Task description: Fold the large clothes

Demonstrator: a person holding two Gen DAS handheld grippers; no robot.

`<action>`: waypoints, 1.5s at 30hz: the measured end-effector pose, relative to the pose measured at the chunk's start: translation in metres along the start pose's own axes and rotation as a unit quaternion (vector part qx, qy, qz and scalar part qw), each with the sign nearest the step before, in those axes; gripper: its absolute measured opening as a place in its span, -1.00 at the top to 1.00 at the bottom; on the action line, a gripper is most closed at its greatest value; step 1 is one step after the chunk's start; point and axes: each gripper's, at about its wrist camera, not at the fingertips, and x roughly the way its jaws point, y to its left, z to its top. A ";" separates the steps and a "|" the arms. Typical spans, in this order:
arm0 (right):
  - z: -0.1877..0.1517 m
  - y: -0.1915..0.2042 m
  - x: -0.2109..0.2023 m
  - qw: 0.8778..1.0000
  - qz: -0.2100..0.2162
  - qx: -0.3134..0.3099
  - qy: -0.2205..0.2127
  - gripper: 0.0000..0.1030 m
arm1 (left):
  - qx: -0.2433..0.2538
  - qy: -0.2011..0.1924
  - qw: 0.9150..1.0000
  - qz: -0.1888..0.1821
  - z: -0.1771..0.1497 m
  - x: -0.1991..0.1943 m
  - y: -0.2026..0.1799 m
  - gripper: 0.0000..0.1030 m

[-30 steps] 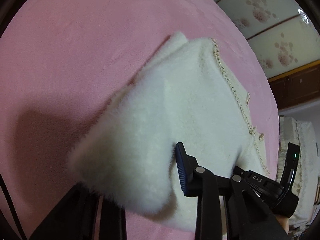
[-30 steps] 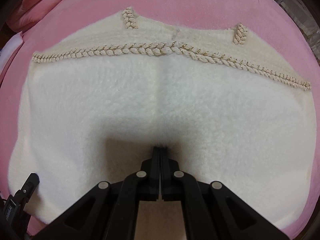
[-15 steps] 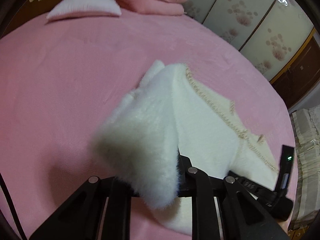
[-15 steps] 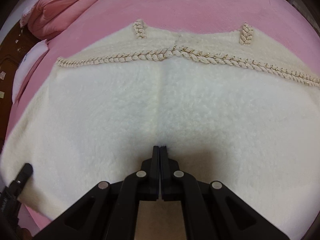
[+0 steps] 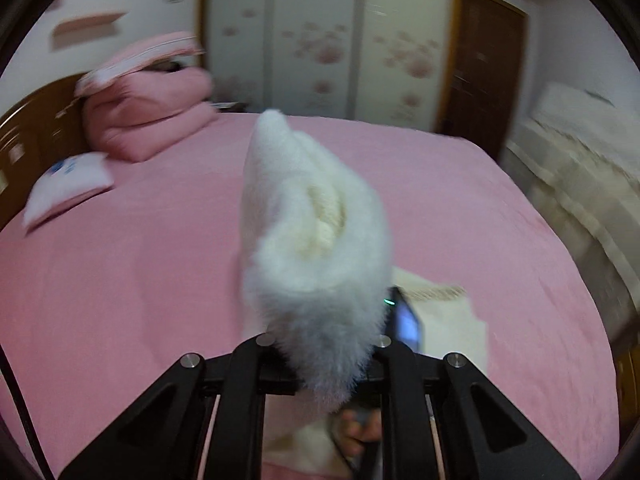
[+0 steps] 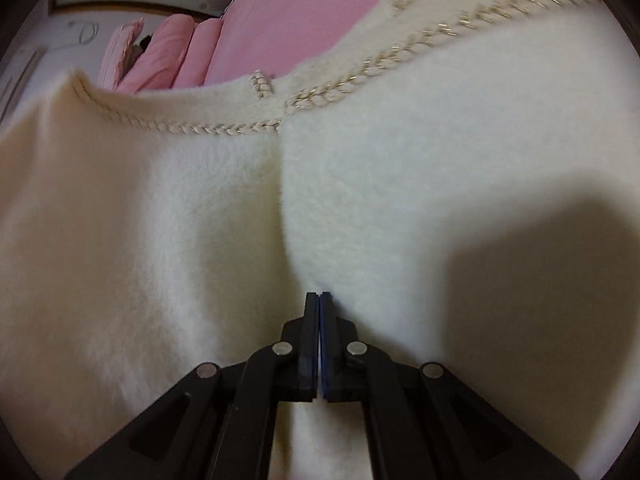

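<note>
Now a fluffy end of the white garment (image 5: 316,248) is clamped in the left gripper (image 5: 320,364), whose jaws have just been closing, and is held above the pink bed (image 5: 120,280). Meanwhile the right gripper (image 6: 319,300) is pressed fully shut against the garment's spread body, with nothing visibly pinched.

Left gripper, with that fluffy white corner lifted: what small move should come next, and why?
Probably carry the corner across and lay it on the flat half of the garment. The left gripper holds it off the pink bed, while the shut right gripper rests at the middle crease.
</note>
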 end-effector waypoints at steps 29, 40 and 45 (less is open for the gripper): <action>0.036 -0.062 -0.084 0.998 0.016 -0.002 0.054 1.00 | 0.143 0.007 0.988 -0.064 -0.048 -0.008 -0.114 0.76; 0.091 -0.097 -0.178 0.997 -0.062 -0.020 -0.029 0.96 | 0.109 0.061 0.988 -0.094 -0.060 0.012 -0.106 0.76; 0.091 -0.114 -0.221 0.996 -0.059 -0.013 -0.067 0.96 | 0.112 0.095 0.984 -0.103 -0.081 0.024 -0.113 0.76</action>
